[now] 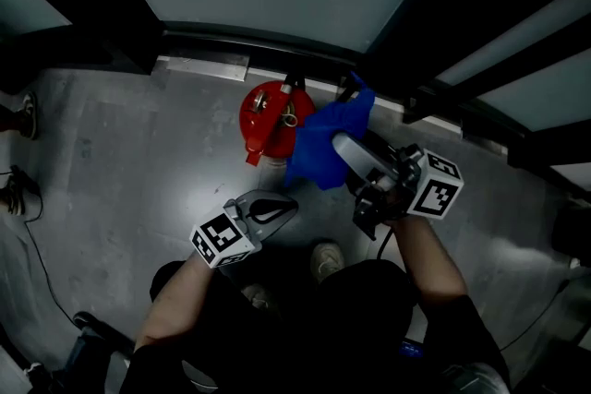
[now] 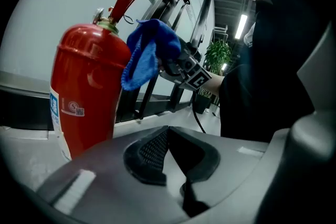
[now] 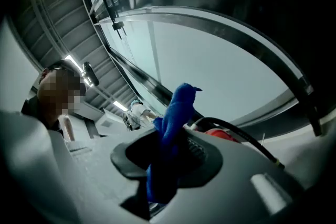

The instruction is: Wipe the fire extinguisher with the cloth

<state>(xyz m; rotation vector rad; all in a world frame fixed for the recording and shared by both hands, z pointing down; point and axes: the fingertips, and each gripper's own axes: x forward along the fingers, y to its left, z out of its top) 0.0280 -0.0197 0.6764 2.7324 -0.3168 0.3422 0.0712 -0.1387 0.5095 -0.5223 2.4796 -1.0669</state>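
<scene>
A red fire extinguisher stands on the grey floor against the glass wall; in the left gripper view its body rises at the left with a red lever on top. My right gripper is shut on a blue cloth, which hangs against the extinguisher's right side near the top. The right gripper view has the cloth pinched between the jaws, with a bit of red and a black hose behind. My left gripper sits lower, in front of the extinguisher, jaws shut and holding nothing.
A metal door threshold and dark window frames run behind the extinguisher. The person's shoes stand just behind the grippers. A black cable lies on the floor at the left. A potted plant shows far off.
</scene>
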